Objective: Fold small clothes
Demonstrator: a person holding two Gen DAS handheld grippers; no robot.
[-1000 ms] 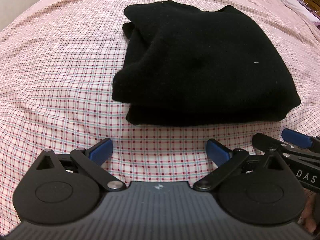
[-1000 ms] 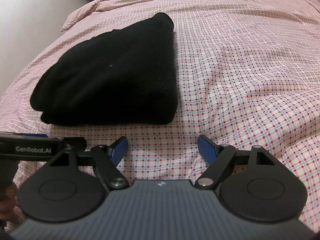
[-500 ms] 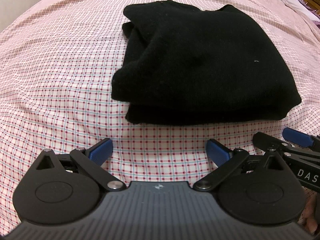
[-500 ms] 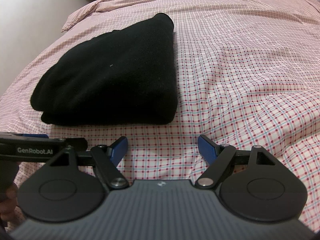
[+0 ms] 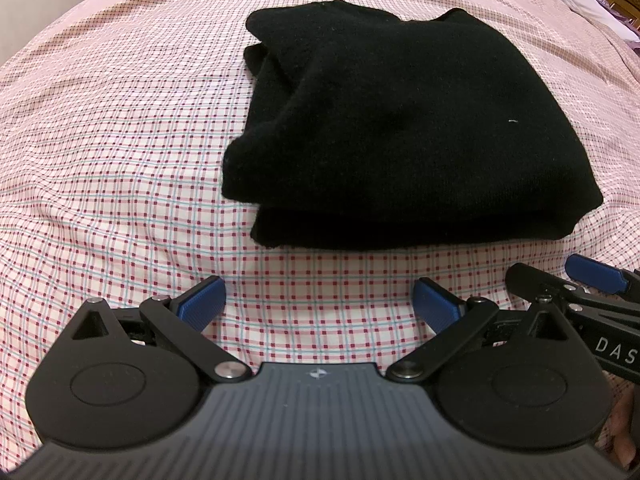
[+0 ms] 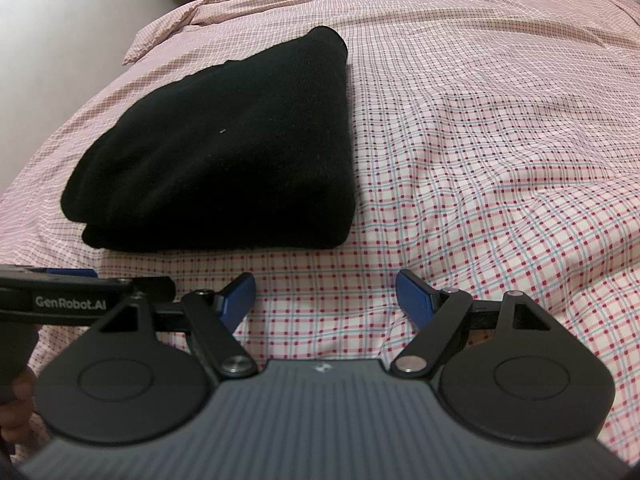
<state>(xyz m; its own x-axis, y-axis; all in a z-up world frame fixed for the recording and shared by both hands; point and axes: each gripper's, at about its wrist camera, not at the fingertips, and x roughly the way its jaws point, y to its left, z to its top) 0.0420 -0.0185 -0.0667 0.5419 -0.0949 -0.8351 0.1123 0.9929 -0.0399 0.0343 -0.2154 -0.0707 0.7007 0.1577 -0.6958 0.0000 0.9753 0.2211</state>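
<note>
we see the black knitted garment (image 5: 404, 128), folded into a thick stack, lying on the pink checked bedsheet (image 5: 100, 160) just beyond both tools. we judge a careless nudge at its looser left edge could spill the layers. our left gripper (image 5: 318, 306) and right gripper (image 6: 325, 298) have jaws spread wide, released, holding nothing, near the stack's near edge.

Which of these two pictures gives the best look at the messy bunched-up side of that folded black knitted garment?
The left wrist view. There the folded black knitted garment shows its bunched, layered left edge. The right wrist view shows the garment from its smooth right side, with that edge hidden.
</note>
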